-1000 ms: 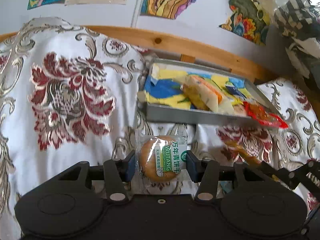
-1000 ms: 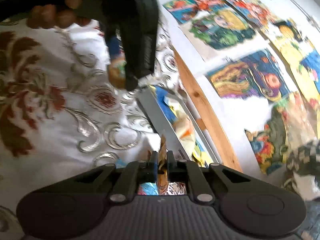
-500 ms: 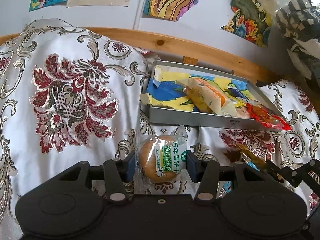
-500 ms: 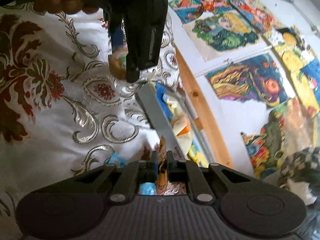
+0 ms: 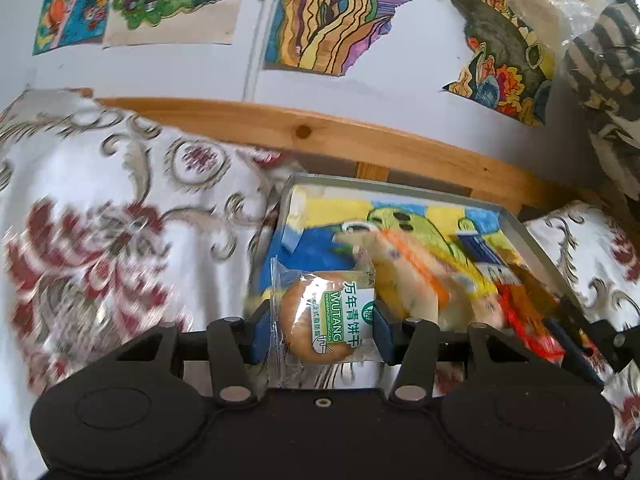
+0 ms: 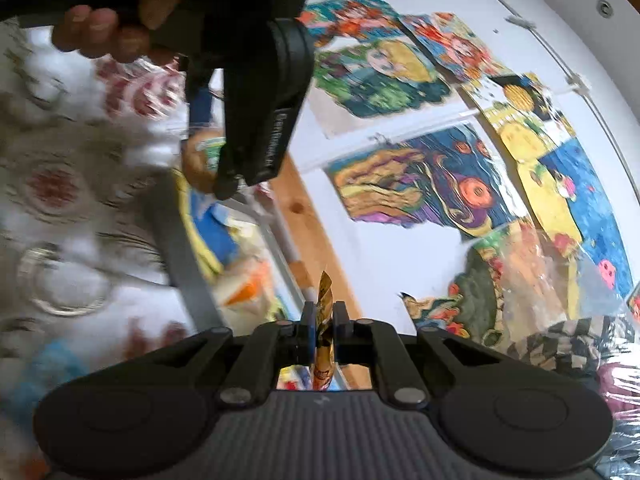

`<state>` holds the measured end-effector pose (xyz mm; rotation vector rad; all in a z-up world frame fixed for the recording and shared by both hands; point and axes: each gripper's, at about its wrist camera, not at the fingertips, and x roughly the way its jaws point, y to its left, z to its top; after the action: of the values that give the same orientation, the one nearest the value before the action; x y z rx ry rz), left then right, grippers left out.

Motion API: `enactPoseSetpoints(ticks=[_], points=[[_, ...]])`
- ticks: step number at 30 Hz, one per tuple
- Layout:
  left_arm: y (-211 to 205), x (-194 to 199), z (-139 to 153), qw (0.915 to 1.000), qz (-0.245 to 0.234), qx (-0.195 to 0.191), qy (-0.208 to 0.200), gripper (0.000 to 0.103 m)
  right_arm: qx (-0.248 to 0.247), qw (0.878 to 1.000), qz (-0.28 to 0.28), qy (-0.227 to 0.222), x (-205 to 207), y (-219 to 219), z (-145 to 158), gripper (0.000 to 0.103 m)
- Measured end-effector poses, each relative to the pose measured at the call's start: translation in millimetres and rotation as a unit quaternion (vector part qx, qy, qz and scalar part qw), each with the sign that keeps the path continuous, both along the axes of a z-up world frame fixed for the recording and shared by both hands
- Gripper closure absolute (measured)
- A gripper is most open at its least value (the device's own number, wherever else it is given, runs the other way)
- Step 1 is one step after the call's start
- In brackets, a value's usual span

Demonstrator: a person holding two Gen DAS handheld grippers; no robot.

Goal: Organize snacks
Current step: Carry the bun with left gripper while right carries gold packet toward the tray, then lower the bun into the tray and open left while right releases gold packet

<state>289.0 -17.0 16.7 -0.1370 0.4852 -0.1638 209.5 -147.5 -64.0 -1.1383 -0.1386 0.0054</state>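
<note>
Both wrist views are streaked with motion blur. Compared with half a second ago, the left gripper (image 5: pixel 316 330) has travelled forward and upward: the wrapped round biscuit (image 5: pixel 320 322) it carries, which then hung over the patterned cloth (image 5: pixel 120 216) short of the metal tray (image 5: pixel 536 250), now sits in front of the tray's near left corner, over its blue and yellow paper lining (image 5: pixel 316 248). The task looks close to a drop-off for this snack, with only a lowering and release left.

The left gripper's jaws are part closed, pressing the clear wrapper from both sides, the green and white label facing the camera. The tray stands at the far edge of the cloth, against a wooden rail (image 5: pixel 304 132), and already holds an orange and cream packet (image 5: pixel 412 276) and a red packet (image 5: pixel 524 320) toward its right end.

In the right wrist view, a person's hand (image 6: pixel 120 20) grips the left gripper's handle at the top left, angling the tool down toward the tray (image 6: pixel 180 248). The right gripper (image 6: pixel 322 338) is raised near the tray's right end, level and pointing toward the wall of coloured drawings (image 6: pixel 420 184). Its jaws are almost fully closed on a thin gold and orange sachet (image 6: pixel 324 304) standing upright between them.
</note>
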Motion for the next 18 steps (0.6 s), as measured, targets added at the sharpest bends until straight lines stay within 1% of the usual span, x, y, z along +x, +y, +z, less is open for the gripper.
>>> enactPoseSetpoints(ticks=[6,12,18], points=[[-17,43,-5,0.9999,0.006,0.007,0.009,0.051,0.021,1.000,-0.021,-0.001,42,-17,0,0.094],[-31,72,-18,0.9995,0.012,0.013,0.028,0.051,0.053,0.997,-0.040,0.037,67,-28,-3,0.094],[-43,81,-27,0.9992,0.012,0.014,0.035,0.051,0.096,0.992,-0.045,0.070,73,-33,2,0.094]])
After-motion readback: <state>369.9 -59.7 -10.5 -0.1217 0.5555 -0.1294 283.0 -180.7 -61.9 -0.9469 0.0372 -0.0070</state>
